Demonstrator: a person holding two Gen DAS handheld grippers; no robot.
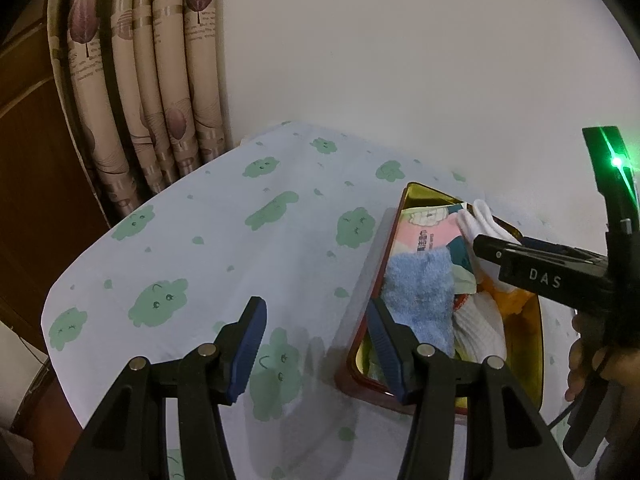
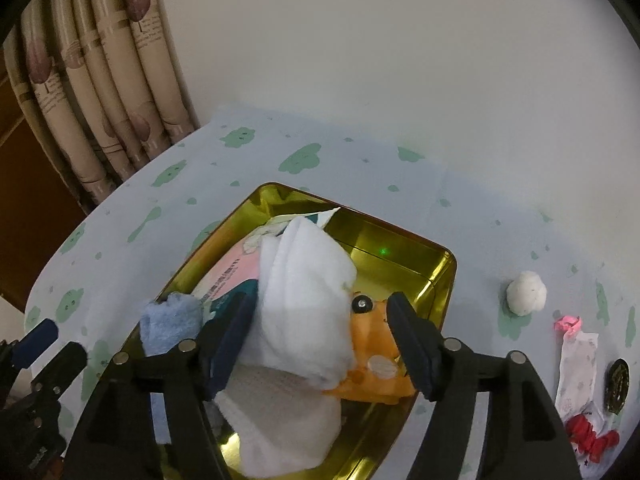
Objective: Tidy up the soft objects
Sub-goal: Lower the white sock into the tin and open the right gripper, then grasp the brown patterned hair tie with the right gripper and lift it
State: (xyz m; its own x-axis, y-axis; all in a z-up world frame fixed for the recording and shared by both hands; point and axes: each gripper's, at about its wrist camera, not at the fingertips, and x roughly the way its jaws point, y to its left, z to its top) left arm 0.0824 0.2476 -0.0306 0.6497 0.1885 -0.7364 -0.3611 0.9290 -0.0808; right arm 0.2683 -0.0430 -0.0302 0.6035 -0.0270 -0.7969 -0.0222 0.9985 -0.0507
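A gold-lined tin (image 2: 392,256) with a red outside (image 1: 362,344) stands on the cloud-print tablecloth. In it lie a blue fluffy cloth (image 1: 420,296), a pink packet (image 1: 428,236), a white ribbed cloth (image 2: 280,420), an orange plush toy (image 2: 376,364) and a white soft cloth (image 2: 304,292) draped on top. My right gripper (image 2: 320,304) hangs open over the tin. The white cloth lies loose between its fingers, with the right finger apart from it. My left gripper (image 1: 316,312) is open and empty, straddling the tin's left rim.
To the right of the tin lie a white ball (image 2: 526,292), a small pink piece (image 2: 566,323), a patterned white cloth (image 2: 580,364) with red bits (image 2: 592,440) and a dark round disc (image 2: 616,380). Curtains (image 1: 152,80) hang beyond the table's left edge.
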